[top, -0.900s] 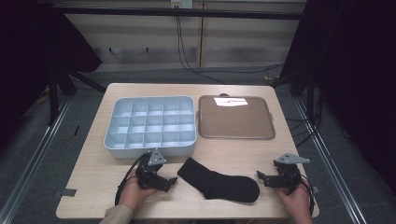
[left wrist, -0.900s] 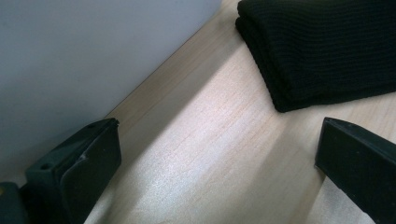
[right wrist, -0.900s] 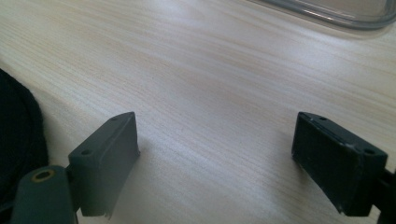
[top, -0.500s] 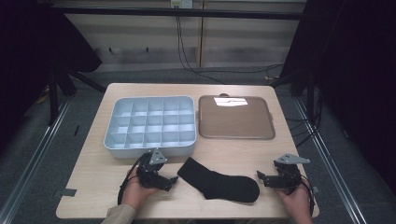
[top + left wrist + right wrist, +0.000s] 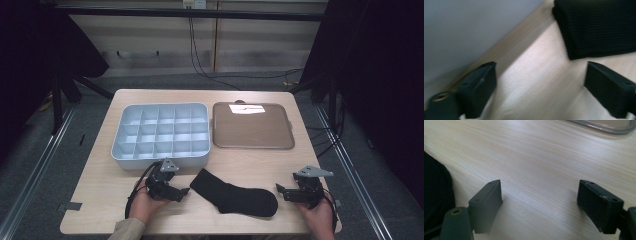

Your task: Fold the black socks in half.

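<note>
A black sock point(image 5: 234, 194) lies flat on the wooden table near its front edge. My left gripper point(image 5: 183, 191) rests on the table just left of the sock's cuff, held by a hand, jaws wide apart over bare wood. In the left gripper view the cuff of the sock point(image 5: 596, 25) lies ahead of the gripper point(image 5: 540, 82). My right gripper point(image 5: 278, 189) sits just right of the sock's toe, open and holding nothing. The right gripper view shows the gripper point(image 5: 537, 202) over bare wood with the sock's toe point(image 5: 435, 192) at the left edge.
A pale blue tray with several compartments point(image 5: 160, 131) stands behind the left gripper; its wall point(image 5: 469, 30) rises close in the left gripper view. A brown tray point(image 5: 252, 126) lies at the back right, its rim point(image 5: 599, 126) visible from the right gripper.
</note>
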{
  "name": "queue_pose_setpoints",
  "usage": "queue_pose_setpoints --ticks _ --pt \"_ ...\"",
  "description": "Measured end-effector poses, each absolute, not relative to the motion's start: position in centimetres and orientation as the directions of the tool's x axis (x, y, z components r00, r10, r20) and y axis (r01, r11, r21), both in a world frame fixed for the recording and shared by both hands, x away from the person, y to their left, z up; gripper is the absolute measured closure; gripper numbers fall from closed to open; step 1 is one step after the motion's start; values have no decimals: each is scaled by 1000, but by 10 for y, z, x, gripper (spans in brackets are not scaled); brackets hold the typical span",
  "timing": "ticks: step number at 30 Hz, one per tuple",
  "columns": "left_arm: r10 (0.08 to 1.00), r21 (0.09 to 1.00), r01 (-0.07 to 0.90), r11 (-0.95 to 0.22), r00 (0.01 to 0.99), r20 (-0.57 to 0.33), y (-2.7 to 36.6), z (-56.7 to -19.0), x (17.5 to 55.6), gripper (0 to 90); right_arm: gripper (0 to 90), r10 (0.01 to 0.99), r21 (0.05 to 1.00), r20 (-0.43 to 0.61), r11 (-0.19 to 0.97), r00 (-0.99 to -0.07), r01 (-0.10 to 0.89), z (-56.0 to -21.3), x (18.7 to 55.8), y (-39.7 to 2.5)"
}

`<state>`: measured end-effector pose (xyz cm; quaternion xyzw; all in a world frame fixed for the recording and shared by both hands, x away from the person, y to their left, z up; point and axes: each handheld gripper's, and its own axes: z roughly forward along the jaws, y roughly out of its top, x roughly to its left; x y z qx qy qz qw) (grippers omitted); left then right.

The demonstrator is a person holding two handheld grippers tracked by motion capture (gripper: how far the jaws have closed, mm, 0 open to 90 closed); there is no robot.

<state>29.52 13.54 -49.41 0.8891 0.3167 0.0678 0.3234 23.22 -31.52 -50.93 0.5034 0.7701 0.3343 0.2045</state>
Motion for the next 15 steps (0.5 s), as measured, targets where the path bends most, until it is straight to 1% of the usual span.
queue_pose_setpoints --ticks 1,2,3,5,9,11,15 --pt "613 612 527 -590 785 -86 134 -494 295 191 212 911 720 22 271 -412 638 -509 232 -315" --pt "616 603 540 -586 781 -101 134 -492 295 210 234 906 720 22 280 -424 635 -508 232 -315" --pt "616 600 548 -583 780 -114 134 -491 295 237 241 906 717 29 276 -423 640 -508 231 -314" --pt "616 598 562 -572 775 -139 134 -488 296 249 248 905 713 37 274 -425 645 -507 230 -313" --pt "617 591 576 -564 770 -163 130 -481 296 253 275 894 719 23 297 -448 628 -504 227 -310" --pt "614 590 582 -560 769 -175 129 -480 296 252 288 896 718 38 284 -443 636 -502 225 -310" --pt "611 582 592 -557 767 -195 121 -477 299 252 349 890 725 60 271 -451 633 -499 220 -313"
